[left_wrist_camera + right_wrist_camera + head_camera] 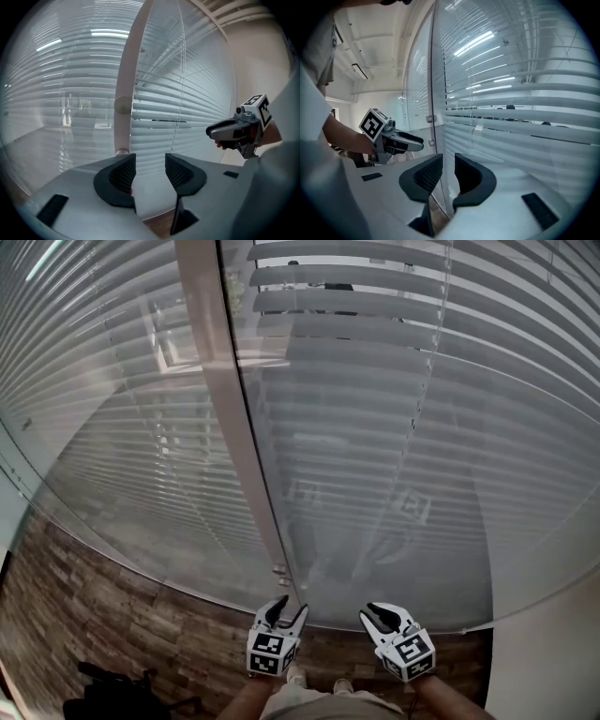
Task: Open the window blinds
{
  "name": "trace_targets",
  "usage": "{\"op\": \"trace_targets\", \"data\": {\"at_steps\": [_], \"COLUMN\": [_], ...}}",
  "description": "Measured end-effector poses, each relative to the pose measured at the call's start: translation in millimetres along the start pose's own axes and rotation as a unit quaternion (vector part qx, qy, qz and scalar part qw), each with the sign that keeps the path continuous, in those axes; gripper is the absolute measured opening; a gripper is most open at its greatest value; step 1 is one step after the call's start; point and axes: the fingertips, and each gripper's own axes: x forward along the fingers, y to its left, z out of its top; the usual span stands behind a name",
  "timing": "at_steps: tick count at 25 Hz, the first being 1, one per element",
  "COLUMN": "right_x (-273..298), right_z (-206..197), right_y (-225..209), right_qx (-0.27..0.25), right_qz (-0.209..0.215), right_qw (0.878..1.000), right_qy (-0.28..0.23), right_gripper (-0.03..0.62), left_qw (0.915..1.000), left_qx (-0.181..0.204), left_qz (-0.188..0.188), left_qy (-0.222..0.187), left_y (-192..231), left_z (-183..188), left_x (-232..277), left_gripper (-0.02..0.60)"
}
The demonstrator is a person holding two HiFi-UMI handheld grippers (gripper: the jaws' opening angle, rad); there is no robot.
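1. Head view: We look steeply down a glass wall. The blinds (pixel 375 381) hang lowered behind the glass and cover the pane on either side of a pale upright post (pixel 220 381). Most slats lie nearly flat against each other, and dark gaps show between the ones at the top. The left gripper (pixel 291 607) and the right gripper (pixel 380 612) sit side by side at the bottom, near the foot of the glass and over a wooden floor (pixel 112 615). Both point at the blinds and neither touches them.

2. Left gripper view: The left gripper (pixel 150 166) has its jaws well apart, with nothing between the pads. Past the gap we see only the blinds (pixel 197 117). A thin cord (pixel 178 103) hangs down in front of the slats, just right of the post (pixel 129 84). The right gripper (pixel 213 132) shows at the right edge, held level in a hand and clear of the slats.

3. Right gripper view: The right gripper (pixel 448 171) has a narrower gap between its jaws, and they hold nothing. The edge of the glass pane (pixel 432 70) runs down behind that gap. The blinds (pixel 525 117) fill the right side, with dark slits between a few slats. The left gripper (pixel 417 139) points in from the left, well short of the glass.
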Motion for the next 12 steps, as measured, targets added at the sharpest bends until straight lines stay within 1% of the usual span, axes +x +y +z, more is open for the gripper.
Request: {"op": "trace_targets", "data": {"at_steps": [4, 8, 10, 12], "right_x": [-19.0, -46.6, -60.3, -66.7], "right_z": [11.6, 2.8, 2.8, -5.4], "right_y": [-4.1, 0.6, -2.0, -7.1], "right_qx": [0.0, -0.002, -0.002, 0.0], "right_qz": [0.002, 0.007, 0.008, 0.009], "right_qw": [1.0, 1.0, 1.0, 1.0], "right_qy": [-0.005, -0.012, -0.015, -0.017], "right_gripper": [0.083, 0.083, 0.083, 0.083], "left_qw": [1.0, 1.0, 0.9999, 0.9999], "left_qx": [0.001, 0.0, -0.001, -0.002], "left_qz": [0.0, 0.006, 0.01, 0.016], "left_qy": [0.0, 0.003, 0.003, 0.004], "left_y": [-18.4, -43.5, -55.1, -61.7], "left_z": [14.8, 6.9, 7.7, 0.7], "left_x": [-12.2, -29.6, -36.7, -37.3], "left_gripper": [0.207, 0.207, 0.207, 0.207]}}
